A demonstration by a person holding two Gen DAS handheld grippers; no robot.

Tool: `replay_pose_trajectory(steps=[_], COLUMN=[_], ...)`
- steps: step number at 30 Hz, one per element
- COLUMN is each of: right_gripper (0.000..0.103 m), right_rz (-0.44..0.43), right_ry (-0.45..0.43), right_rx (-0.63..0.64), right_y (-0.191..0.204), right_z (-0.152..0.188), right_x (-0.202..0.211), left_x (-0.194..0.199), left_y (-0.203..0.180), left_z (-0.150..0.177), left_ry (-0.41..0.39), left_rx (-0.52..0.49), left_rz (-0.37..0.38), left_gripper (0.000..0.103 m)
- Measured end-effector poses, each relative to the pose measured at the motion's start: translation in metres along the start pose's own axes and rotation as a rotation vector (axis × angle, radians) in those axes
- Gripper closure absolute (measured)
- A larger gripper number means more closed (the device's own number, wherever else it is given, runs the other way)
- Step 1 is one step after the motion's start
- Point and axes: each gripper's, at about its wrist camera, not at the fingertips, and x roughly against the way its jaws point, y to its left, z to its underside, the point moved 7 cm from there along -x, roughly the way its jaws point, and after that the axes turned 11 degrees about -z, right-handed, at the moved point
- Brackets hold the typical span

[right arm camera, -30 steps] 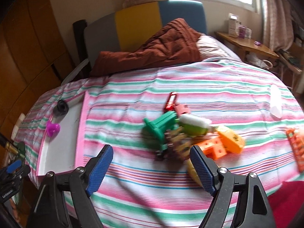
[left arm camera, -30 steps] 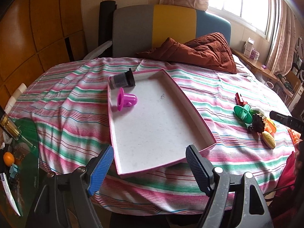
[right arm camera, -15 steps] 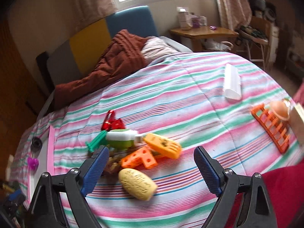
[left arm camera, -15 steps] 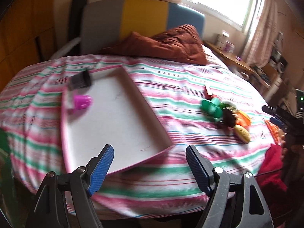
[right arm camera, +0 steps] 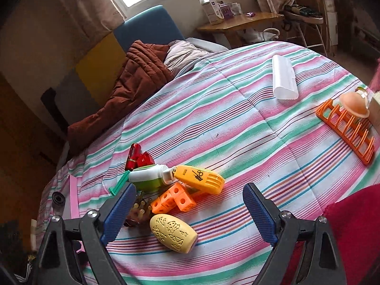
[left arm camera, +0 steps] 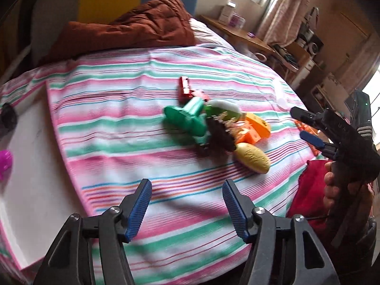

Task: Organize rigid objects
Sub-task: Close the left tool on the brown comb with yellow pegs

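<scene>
While your left hand-held gripper point(left arm camera: 186, 204) hangs over the striped bedspread point(left arm camera: 114, 123), its blue pads stand moderately apart with only cloth between them; the jaws have just been closing in, and they grip nothing. In this left wrist view the heap of toys sits toward one o'clock from the pads: a green plastic piece point(left arm camera: 187, 118), a dark bristly brush point(left arm camera: 220, 135), an orange block point(left arm camera: 249, 135) and a yellow oval piece point(left arm camera: 253, 158) at its near edge. A red item point(left arm camera: 186, 89) lies at the heap's far side. At nine o'clock the white tray point(left arm camera: 30, 178) with a pink rim holds a magenta piece point(left arm camera: 6, 163) and a dark round thing point(left arm camera: 8, 118). At three o'clock your right hand point(left arm camera: 332, 190) carries the other tool, pointed at the heap.

Seen from the right wrist, your right hand-held gripper point(right arm camera: 190, 213) is spread wide and empty; its jaws have just been opening a little. The yellow oval piece point(right arm camera: 173, 234) lies on the bedspread between the pads, nearer the left one, touching neither. Just beyond it, at twelve o'clock, are the orange block point(right arm camera: 174, 198), an orange-yellow clipper-shaped toy point(right arm camera: 199, 179) and a white-and-green bottle point(right arm camera: 149, 178). The red item point(right arm camera: 137, 158) sits behind those. Well apart at two o'clock lie a white case point(right arm camera: 283, 80) and an orange rack point(right arm camera: 346, 133).
</scene>
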Motion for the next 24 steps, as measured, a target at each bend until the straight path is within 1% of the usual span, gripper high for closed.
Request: replay_pose_trajectory(steps=[3, 6, 12, 14, 17, 18, 19, 20, 22, 23, 24], right_gripper=[0.011, 0.009, 0.009, 0.009, 0.009, 0.009, 0.009, 0.009, 0.009, 0.009, 0.009], right_rz=[-0.006, -0.019, -0.034, -0.041, -0.041, -0.04, -0.039, -0.037, -0.035, -0.033, -0.03], right_ry=[-0.002, 0.001, 0.013, 0.014, 0.015, 0.015, 0.016, 0.017, 0.02, 0.022, 0.026], right_rx=[0.007, -0.011, -0.034, -0.035, -0.032, -0.03, -0.028, -0.025, -0.021, -0.018, -0.013], right_y=[0.002, 0.002, -0.001, 0.0, 0.001, 0.001, 0.001, 0.001, 0.002, 0.002, 0.002], right_z=[-0.001, -0.001, -0.001, -0.001, -0.001, -0.001, -0.001, -0.001, 0.0, 0.0, 0.001], right_x=[0.001, 0.002, 0.0, 0.001, 0.0, 0.0, 0.0, -0.001, -0.002, -0.002, -0.003], left_x=[-0.012, -0.028, -0.059, -0.07, -0.089, -0.092, -0.096, -0.099, -0.093, -0.089, -0.085], left_y=[-0.02, -0.035, -0.054, -0.058, -0.059, -0.059, -0.058, -0.058, -0.056, -0.056, -0.055], left_z=[-0.014, -0.027, -0.046, -0.051, -0.057, -0.058, -0.058, -0.057, -0.057, -0.056, -0.055], left_ry=[0.011, 0.022, 0.073, 0.093, 0.095, 0.095, 0.096, 0.099, 0.075, 0.065, 0.056], left_rx=[-0.027, -0.048, 0.003, 0.011, 0.022, 0.028, 0.029, 0.028, 0.011, -0.003, -0.015], left_rz=[0.026, 0.041, 0.082, 0.077, 0.069, 0.081, 0.089, 0.096, 0.113, 0.115, 0.115], left_gripper=[0.044, 0.044, 0.044, 0.044, 0.043, 0.045, 0.051, 0.053, 0.058, 0.058, 0.064])
